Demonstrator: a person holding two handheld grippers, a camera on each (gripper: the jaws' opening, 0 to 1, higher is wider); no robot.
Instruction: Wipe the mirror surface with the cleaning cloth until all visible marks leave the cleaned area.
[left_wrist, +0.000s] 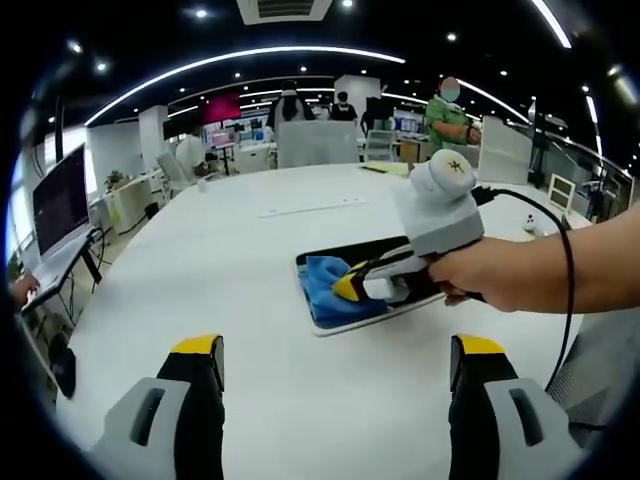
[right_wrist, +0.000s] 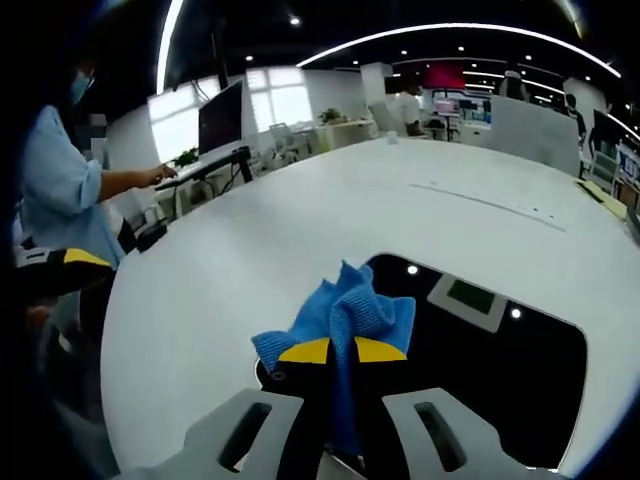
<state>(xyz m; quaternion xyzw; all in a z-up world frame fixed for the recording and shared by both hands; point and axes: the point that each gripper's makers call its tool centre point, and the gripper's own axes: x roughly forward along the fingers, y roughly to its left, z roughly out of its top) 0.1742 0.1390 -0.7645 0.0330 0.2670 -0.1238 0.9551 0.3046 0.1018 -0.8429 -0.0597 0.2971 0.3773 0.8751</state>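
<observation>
Scene: a large white table (left_wrist: 250, 300) in an open office; a dark rectangular mirror (right_wrist: 500, 370) is lying flat on it, well in from the edges.
Mirror: its glass is reflecting ceiling lights and a vent panel; I cannot tell from either view whether any marks are on it.
Cloth: a blue cleaning cloth (right_wrist: 345, 310) is sitting bunched on the end of the mirror nearest the right gripper, partly lapping over that edge onto the table.
Right gripper (right_wrist: 342, 352): its yellow-tipped jaws are pinching the cloth between them and pressing it toward the glass; a hand (left_wrist: 500, 275) is gripping its handle.
Left gripper (left_wrist: 335, 350): its jaws are standing wide apart, holding nothing, hovering above bare table near the mirror.
Step in hand: wiping is probably at its start, since the cloth is covering one end.
Doing it well: flattening the cloth would likely help, then sweeping in overlapping passes toward the far end.
Risk: the mirror could slide; the idle left gripper could be bracing its edge.
</observation>
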